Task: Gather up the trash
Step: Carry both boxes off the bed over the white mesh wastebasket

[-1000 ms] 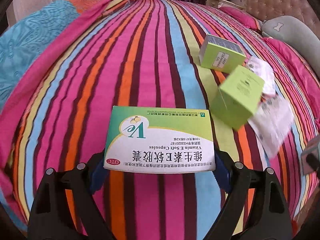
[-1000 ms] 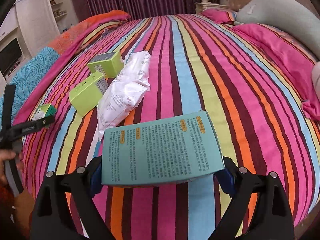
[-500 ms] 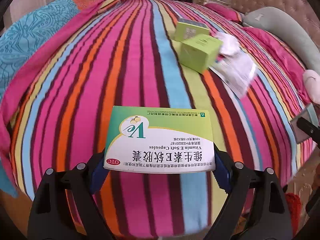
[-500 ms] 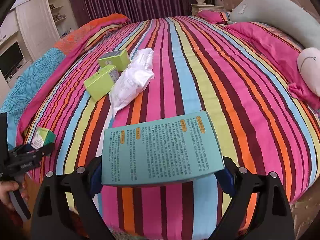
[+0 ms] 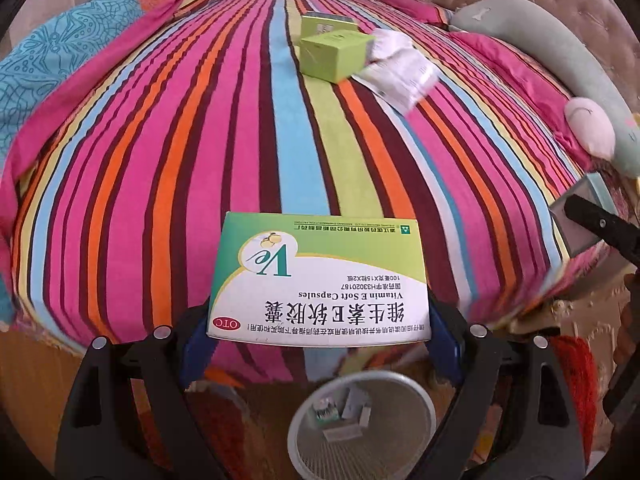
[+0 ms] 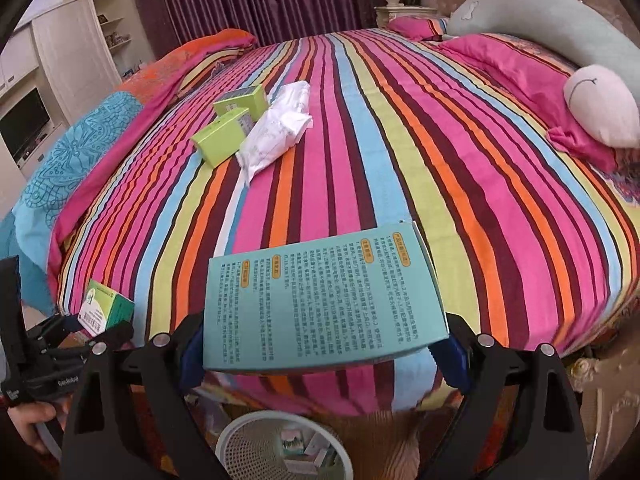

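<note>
My left gripper [image 5: 320, 320] is shut on a green and white vitamin E capsule box [image 5: 320, 280], which hangs over the foot of the bed. A white mesh waste basket [image 5: 362, 426] with several small packages inside stands on the floor just below it. My right gripper [image 6: 324, 340] is shut on a teal box [image 6: 320, 300] printed with dense text, and the same basket [image 6: 280, 448] shows below it. In the right wrist view the left gripper with the green box [image 6: 104, 308] is at the lower left. Two green boxes [image 6: 230, 124] and a white plastic packet [image 6: 278, 132] lie on the striped bedspread [image 6: 400, 160].
A long grey pillow [image 6: 560, 20] and a white round cushion [image 6: 604, 104] lie at the right by the padded headboard. A blue and orange quilt [image 6: 80, 152] is bunched along the left. White cabinets with a television [image 6: 24, 128] stand beyond. A person's hand [image 6: 32, 420] grips the left tool.
Both grippers have drawn back toward the foot of the bed with their boxes still held. The bed's end and the waste basket on the floor have come into view below them.
</note>
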